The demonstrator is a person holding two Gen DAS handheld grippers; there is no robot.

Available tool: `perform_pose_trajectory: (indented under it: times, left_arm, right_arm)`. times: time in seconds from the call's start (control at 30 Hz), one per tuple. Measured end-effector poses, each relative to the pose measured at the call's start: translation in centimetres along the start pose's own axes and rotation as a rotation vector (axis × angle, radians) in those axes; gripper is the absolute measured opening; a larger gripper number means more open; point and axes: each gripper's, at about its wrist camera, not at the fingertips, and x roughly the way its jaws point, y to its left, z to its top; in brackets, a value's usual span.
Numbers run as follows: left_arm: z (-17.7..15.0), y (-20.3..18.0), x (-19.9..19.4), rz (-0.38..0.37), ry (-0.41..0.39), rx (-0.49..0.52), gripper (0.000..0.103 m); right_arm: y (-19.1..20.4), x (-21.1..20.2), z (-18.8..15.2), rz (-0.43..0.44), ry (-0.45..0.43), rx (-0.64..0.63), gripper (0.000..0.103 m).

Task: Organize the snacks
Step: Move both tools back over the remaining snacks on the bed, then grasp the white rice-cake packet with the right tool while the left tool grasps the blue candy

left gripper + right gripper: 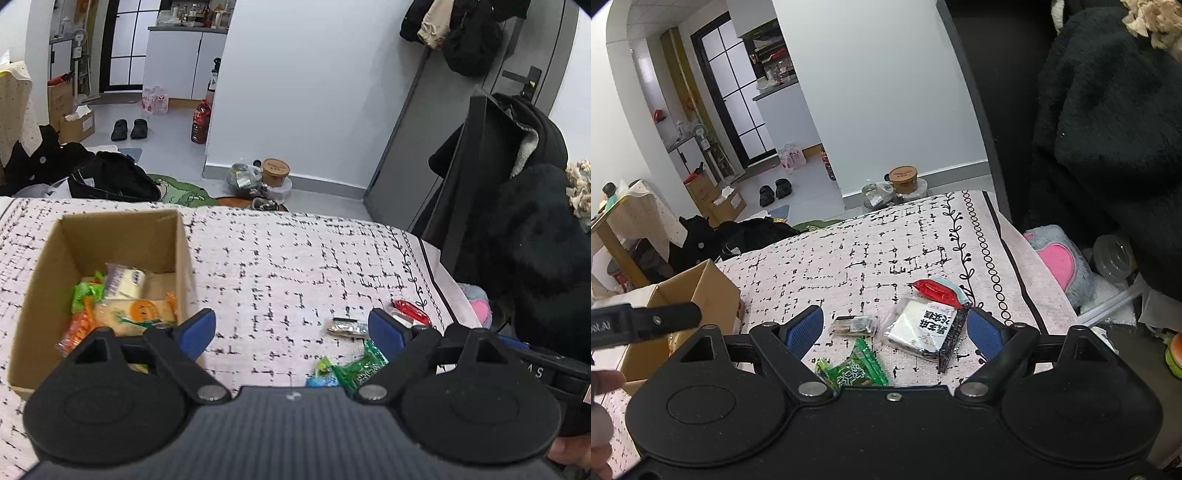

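My left gripper [291, 326] hangs above the patterned tablecloth [280, 258] with its blue pads spread wide and nothing between them; the left pad sits just beside the near right corner of the cardboard box [181, 251], the right pad close to the loose snacks. The box stands open on the left of the table; inside it lie several packets: a green one [86, 293], a pale one with a blue label [127, 282], an orange-printed one [142, 312] and an orange wrapper [74, 332] against the near wall.

My right gripper [895, 328] is likewise released, jaws wide, gripping nothing; it hovers over the pile still on the cloth. Between its pads I see a small clear packet with dark contents [855, 325] and a white-and-black packet [925, 330] with printed characters, tilted, its right edge just beside my right pad; behind that lies a red packet [938, 291], touching or overlapping it; nearest the gripper body is a green packet [855, 371], partly hidden under it. A blue wrapper [321, 380] shows beside the green one in the left view.

The box lies well apart from this pile, to its left; my left hand's tool [646, 323] crosses in front of it in the right view.
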Motion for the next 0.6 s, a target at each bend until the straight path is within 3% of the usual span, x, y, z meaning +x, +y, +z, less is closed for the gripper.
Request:
perform_pose_trajectory:
  times: [0.4, 0.6]
  left_arm:
    - [-1.5, -2.3, 3.2, -0.016, 0.046, 0.008, 0.085]
    - [-2.7, -2.2, 4.9, 0.001, 0.093, -0.015, 0.069]
  right_arm:
    - [-1.1, -0.2, -0.7, -0.013, 0.000, -0.007, 0.088]
    - [-0.7, 0.2, -0.8, -0.058, 0.014, -0.039, 0.094]
